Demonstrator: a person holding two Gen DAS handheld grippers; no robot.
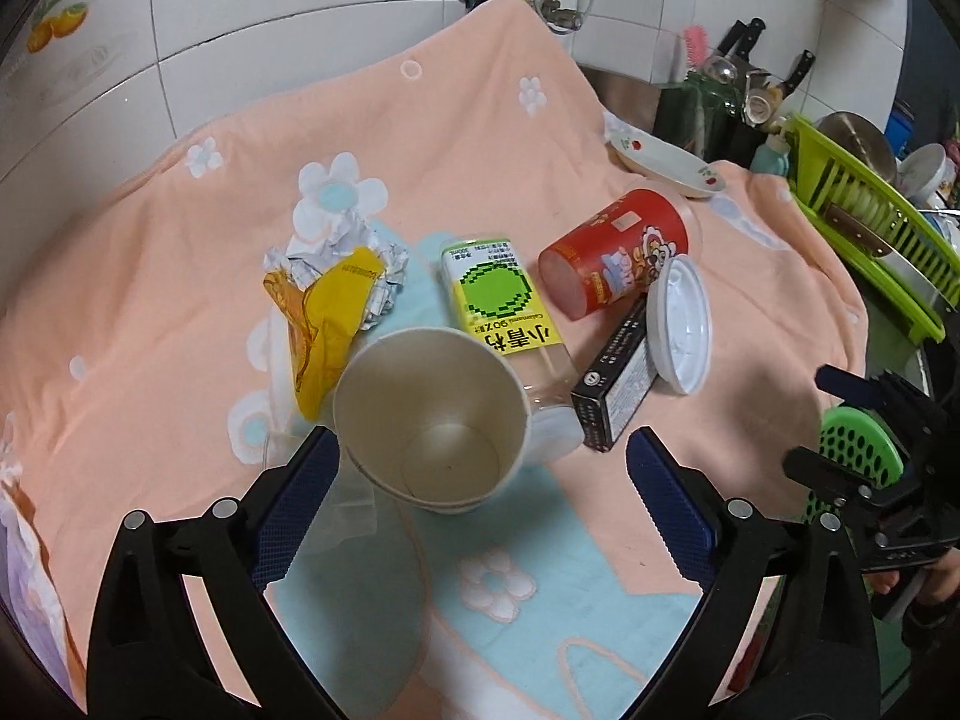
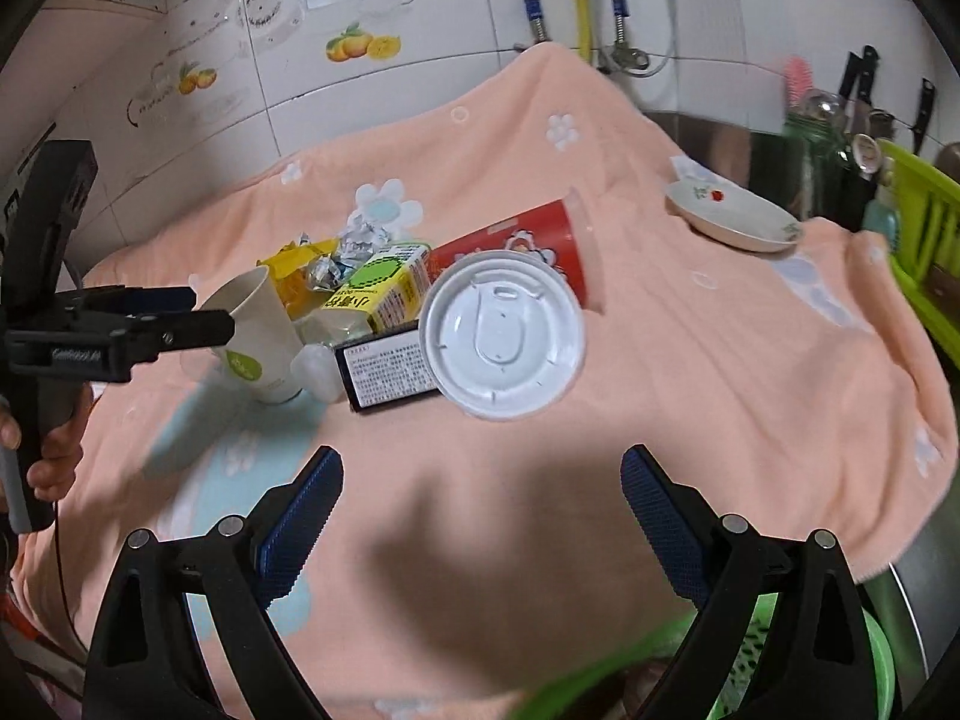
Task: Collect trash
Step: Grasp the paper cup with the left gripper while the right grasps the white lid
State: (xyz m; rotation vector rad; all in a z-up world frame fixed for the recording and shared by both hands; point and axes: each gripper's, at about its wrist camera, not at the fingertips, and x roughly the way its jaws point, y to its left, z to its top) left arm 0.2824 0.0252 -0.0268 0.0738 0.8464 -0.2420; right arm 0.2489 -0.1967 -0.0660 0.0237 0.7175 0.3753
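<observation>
Left claw (image 1: 483,474) open over the trash pile; right claw (image 2: 480,492) open, nothing between its fingers.

Left wrist view: both blue pads stand apart, the left one just beside the paper cup (image 1: 429,414) at lower centre; no pad presses on it. Behind the cup lie a yellow wrapper (image 1: 327,324) to its left, a clear bottle (image 1: 504,312) with a green label at centre, a black box (image 1: 612,387) and a white lid (image 1: 678,324) to the right, and a red cup (image 1: 618,252) on its side at upper right. All rest on a peach towel (image 1: 180,300) covering the tabletop. Right wrist view: fingers spread above bare towel at lower centre, the lid nearest, just above them.
</observation>
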